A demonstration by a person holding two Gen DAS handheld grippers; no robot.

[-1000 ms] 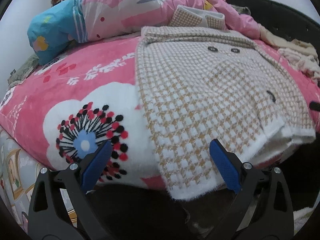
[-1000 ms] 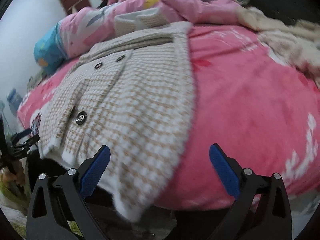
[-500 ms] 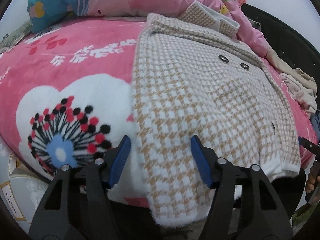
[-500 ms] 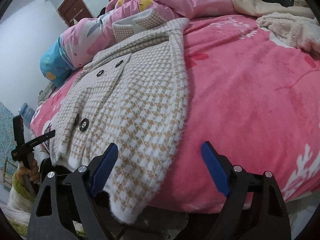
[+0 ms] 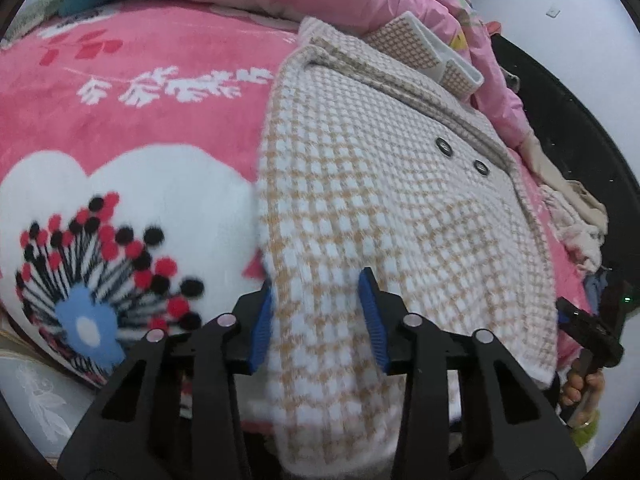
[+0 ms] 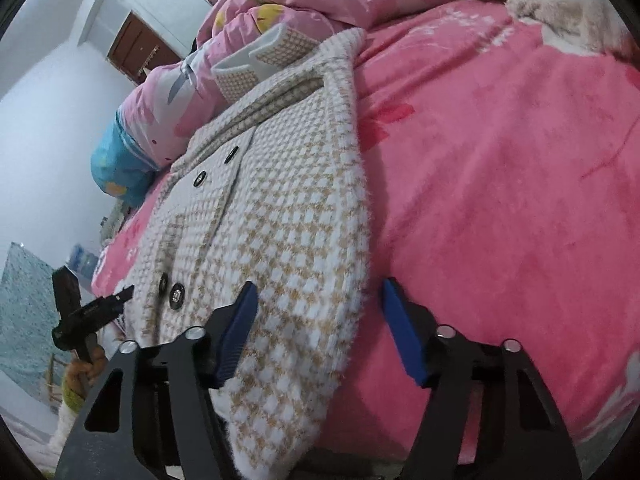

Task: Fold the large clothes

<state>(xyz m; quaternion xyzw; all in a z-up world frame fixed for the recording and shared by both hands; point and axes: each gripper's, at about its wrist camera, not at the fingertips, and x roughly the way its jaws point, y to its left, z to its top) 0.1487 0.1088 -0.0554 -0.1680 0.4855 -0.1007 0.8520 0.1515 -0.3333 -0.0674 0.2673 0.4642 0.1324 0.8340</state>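
The coat (image 5: 384, 208), a fuzzy tan-and-white houndstooth one, lies flat on the pink blanket (image 5: 120, 92) with its hem hanging off the bed's near edge, handy for grabbing both bottom corners. The left gripper (image 5: 318, 316) has just been closing and straddles 1 hem corner, fabric bunched between its blue pads. The right gripper (image 6: 320, 328) has been closing too, but I'd call it not clamped yet: only 1 pad meets the cloth.

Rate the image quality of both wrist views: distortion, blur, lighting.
Left wrist view: strong fisheye bulge with black corners; the pink floral fleece blanket looks slightly smeared near the flower print. Right wrist view: same bulge, tilted horizon; the beige-and-white houndstooth knit coat is sharp under soft, even light, no glare.
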